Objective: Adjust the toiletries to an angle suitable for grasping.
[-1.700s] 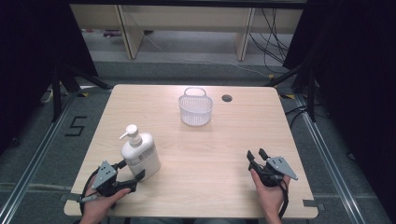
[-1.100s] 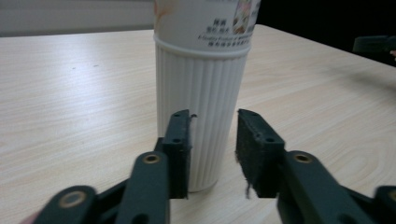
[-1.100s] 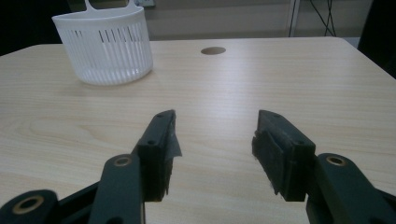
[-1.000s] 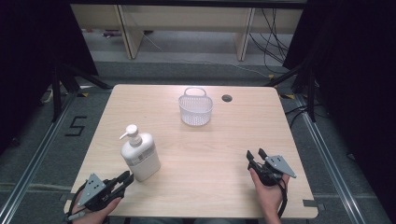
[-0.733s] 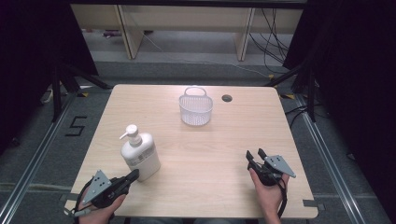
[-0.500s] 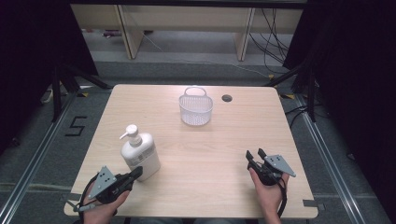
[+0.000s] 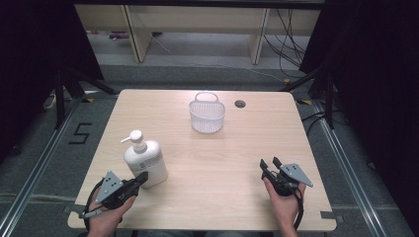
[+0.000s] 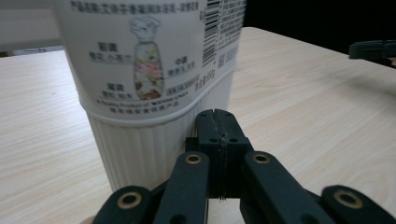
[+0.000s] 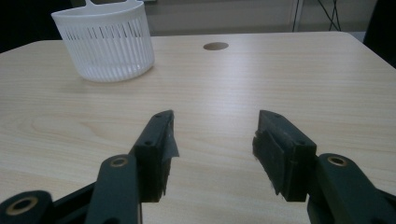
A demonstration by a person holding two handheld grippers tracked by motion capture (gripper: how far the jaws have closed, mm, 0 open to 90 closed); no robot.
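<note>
The tabletop [image 7: 222, 163] is pale wood laminate, level, with a small round hole [image 7: 240, 103] near its far edge.

The pump bottle [image 7: 145, 163] stands upright toward the near left part of the tabletop, its pump head pointing left. The body is white plastic with a printed label above and a ribbed lower band, seen close in the left gripper view [image 8: 144, 70]. Judgement: the walls will be fairly stiff but smooth, so slippery under hard pads. If full it will be moderately heavy and top-steady; the fill level cannot be read through the opaque plastic. The ribbed band low on the body offers the best purchase and keeps the load near the base. The pump neck is narrow and likely to tilt the bottle if taken alone.

The basket [image 7: 207, 114] sits well apart, toward the far centre, white slatted plastic with a handle loop, apparently holding nothing. It looks light and somewhat flexible.

The left gripper [image 7: 141, 178] lies at the bottle's near right side; its fingers [image 8: 217, 135] are pressed together, holding nothing, tips just at the ribbed band. Contact cannot be confirmed. They must spread before any hold across the body.

The right gripper [image 7: 269, 165] rests near the right front, its fingers [image 9: 159, 140] spread wide over bare wood, pointing toward the basket.
</note>
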